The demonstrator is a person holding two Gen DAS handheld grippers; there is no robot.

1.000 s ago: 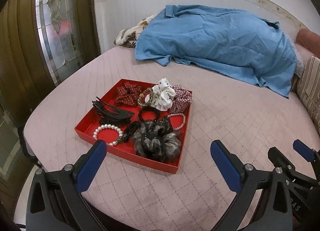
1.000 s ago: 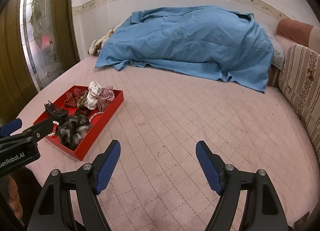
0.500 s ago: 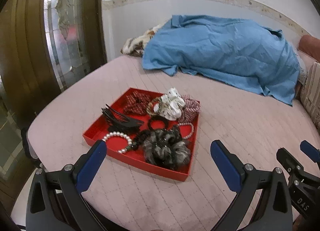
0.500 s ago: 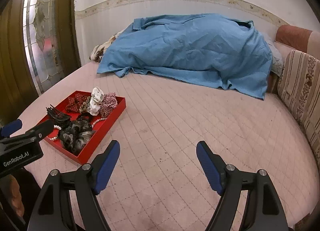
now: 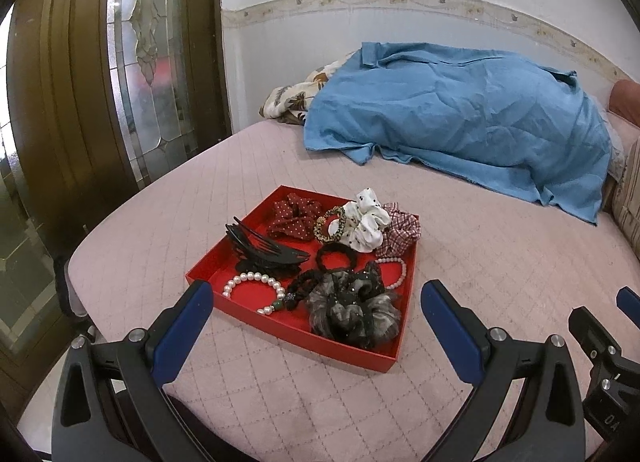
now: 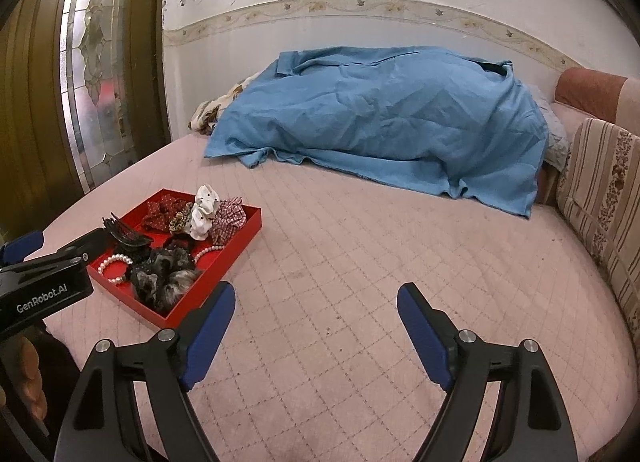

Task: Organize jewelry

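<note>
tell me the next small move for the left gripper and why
Probably ease the left gripper forward and down toward the red tray: its fingers are open and empty, short of the tray's near edge, with the pearl bracelet lying closest.

One red tray; five scrunchies; two pearl bracelets; one black claw clip.

Black gripper frames, blue fingers, silver screws.

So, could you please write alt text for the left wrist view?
A red tray of scrunchies, bracelets and a black hair claw sits on a pink bed, beyond the open, empty left gripper. A blue blanket lies behind.
</note>
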